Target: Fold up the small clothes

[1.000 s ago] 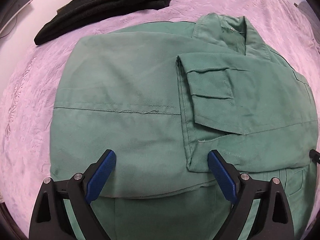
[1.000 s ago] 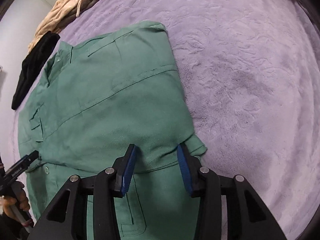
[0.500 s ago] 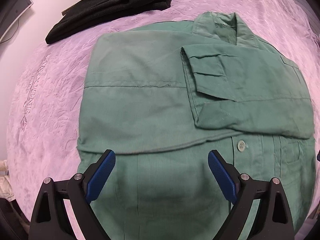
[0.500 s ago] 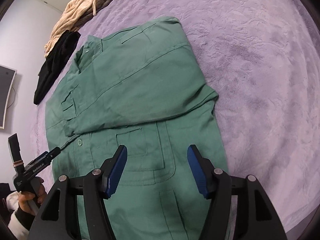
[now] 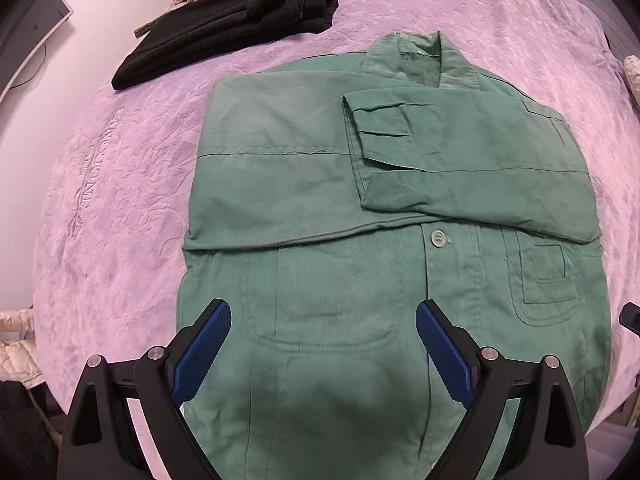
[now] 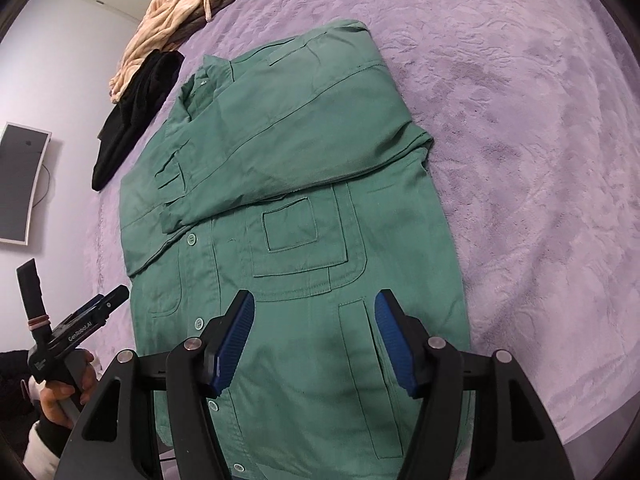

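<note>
Hovering with its blue-padded fingers spread wide and nothing between them, the left gripper (image 5: pixel 322 344) hangs above the lower front of the green shirt (image 5: pixel 360 220). Between its fingertips lies the curved seam of a lower pocket (image 5: pixel 320 320). Just ahead of the right finger and slightly outside it sits a pale button (image 5: pixel 439 237) on the placket. Farther ahead, both sleeves are folded across the chest: the left-side sleeve (image 5: pixel 276 184) lies flat underneath, and the right-side sleeve (image 5: pixel 472 164) lies on top, its cuff (image 5: pixel 380 128) ending about midway across. Beyond the sleeves the collar (image 5: pixel 420 60) stands up at the far end.

The right gripper (image 6: pixel 314 338) also has its fingers apart, gripping nothing, above the shirt's lower front near the hem. A narrow vertical pocket flap (image 6: pixel 356 320) runs between its fingertips, and just ahead of them is a square patch pocket (image 6: pixel 292 224). To the left of its left finger a row of buttons follows the placket. Far to the left, off the shirt's edge, the left gripper's body shows in the person's hand (image 6: pixel 64 392).

The shirt lies flat on a lilac embossed bedspread (image 6: pixel 520 160), which stretches out to the right of the right finger. Well ahead and to the left of both grippers rest a black garment (image 5: pixel 224 32) and, touching it, a beige garment (image 6: pixel 172 20). A monitor (image 6: pixel 20 184) hangs on the wall at far left.
</note>
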The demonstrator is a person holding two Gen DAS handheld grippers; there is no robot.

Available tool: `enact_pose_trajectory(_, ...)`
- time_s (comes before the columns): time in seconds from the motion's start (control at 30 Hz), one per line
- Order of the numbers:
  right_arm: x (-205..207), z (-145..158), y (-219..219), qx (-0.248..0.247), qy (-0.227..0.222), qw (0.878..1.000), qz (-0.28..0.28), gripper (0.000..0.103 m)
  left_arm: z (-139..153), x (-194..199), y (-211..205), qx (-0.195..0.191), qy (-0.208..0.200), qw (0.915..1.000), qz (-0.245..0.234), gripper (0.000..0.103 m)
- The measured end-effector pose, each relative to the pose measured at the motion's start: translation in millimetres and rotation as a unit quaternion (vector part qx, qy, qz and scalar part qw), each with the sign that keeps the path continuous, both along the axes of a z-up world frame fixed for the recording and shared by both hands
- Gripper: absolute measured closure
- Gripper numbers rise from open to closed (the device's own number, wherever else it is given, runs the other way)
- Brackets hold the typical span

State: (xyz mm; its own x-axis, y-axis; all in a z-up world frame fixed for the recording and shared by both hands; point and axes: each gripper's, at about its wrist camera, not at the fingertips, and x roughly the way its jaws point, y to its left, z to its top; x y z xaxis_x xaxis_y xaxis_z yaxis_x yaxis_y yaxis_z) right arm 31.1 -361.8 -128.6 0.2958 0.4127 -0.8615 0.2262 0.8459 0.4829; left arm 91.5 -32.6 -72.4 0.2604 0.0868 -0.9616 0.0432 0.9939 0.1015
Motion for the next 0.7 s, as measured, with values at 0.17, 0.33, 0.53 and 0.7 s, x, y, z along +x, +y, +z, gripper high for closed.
enact_pose_trajectory(0.17,-11.8,3.5,-10.7,0.013,0.002,1.000,0.015,0.036,12.3,-21.8,-8.9,-0.001,-0.001,0.9999,0.017,0.009)
enact_pose_trajectory(0.33,-20.5,-2.7,-21.1,0.026,0.016,0.999,0.037,0.036,17.5,-49.0,-20.8,0.002,0.000,0.9992,0.040,0.009)
enact_pose_trajectory(0.53,-31.9,-0.4,-30.9,0.033,0.016,0.998,0.056,0.036,17.0,-84.4,-33.4,0.002,0.016,0.9981,0.059,0.009)
enact_pose_trajectory(0.7,-43.0,2.6,-31.9,0.042,0.014,0.997,0.058,0.036,21.0,-104.6,-43.0,0.005,0.026,0.9984,0.049,0.009)
